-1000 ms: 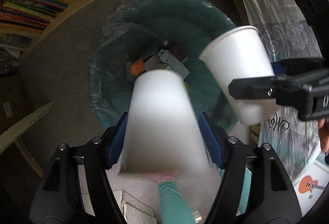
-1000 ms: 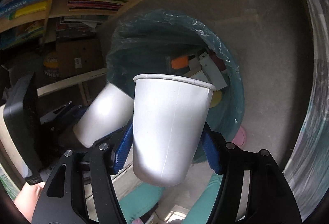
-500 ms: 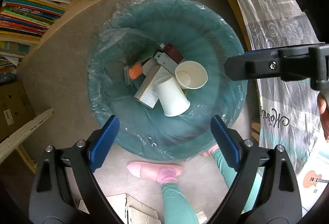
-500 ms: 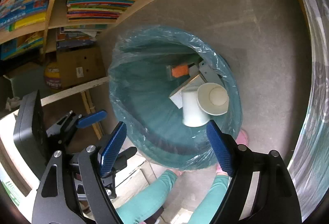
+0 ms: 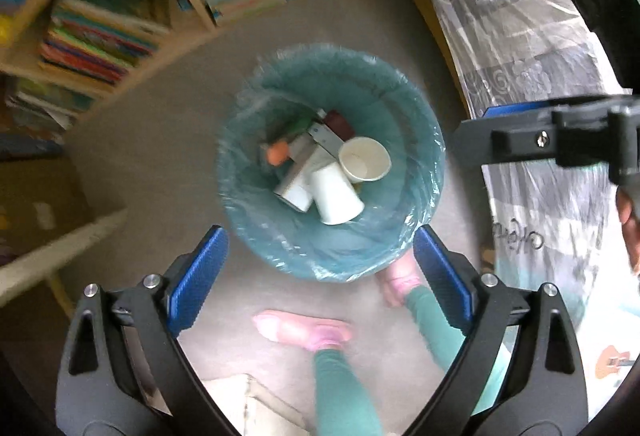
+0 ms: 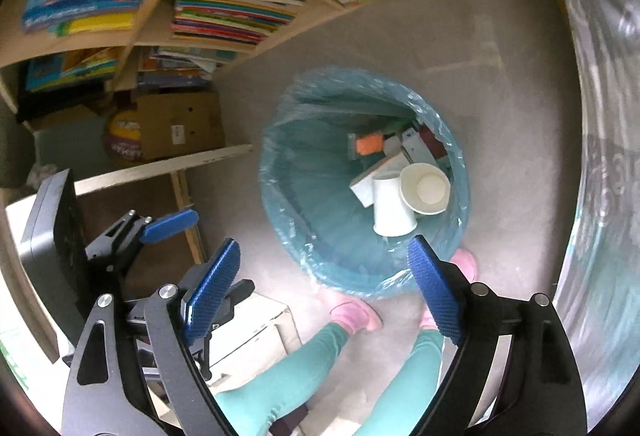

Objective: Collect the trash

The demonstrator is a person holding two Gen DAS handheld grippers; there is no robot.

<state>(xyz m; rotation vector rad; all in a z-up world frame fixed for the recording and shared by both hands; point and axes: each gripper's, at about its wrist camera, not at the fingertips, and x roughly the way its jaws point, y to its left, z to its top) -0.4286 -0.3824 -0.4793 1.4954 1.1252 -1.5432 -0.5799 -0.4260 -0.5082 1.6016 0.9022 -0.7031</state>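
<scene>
A round bin point(image 5: 248, 232) lined with a teal plastic bag stands on the grey floor below both grippers. Two white paper cups lie inside: one on its side point(image 5: 335, 195), one with its mouth up point(image 5: 365, 159), among a white box point(image 5: 298, 181) and an orange scrap point(image 5: 278, 154). My left gripper point(image 5: 320, 276) hangs above the bin's near rim, its jaws opening with nothing between them. My right gripper point(image 6: 326, 282) also hangs over the bin point(image 6: 304, 228), jaws opening and empty; the cups point(image 6: 390, 207) point(image 6: 426, 187) show in its view too.
A wooden bookshelf point(image 6: 236, 3) full of books stands behind the bin. A cardboard box point(image 6: 180, 123) sits under a wooden bench point(image 6: 160, 165). A patterned cloth point(image 5: 532, 83) hangs at the right. The person's pink slippers point(image 5: 304, 330) and green trouser legs point(image 6: 288, 376) are beside the bin.
Both grippers let go of their white cups, which fell into the bin. Both jaws opened wide and both grippers rose, so the bin looks smaller.
</scene>
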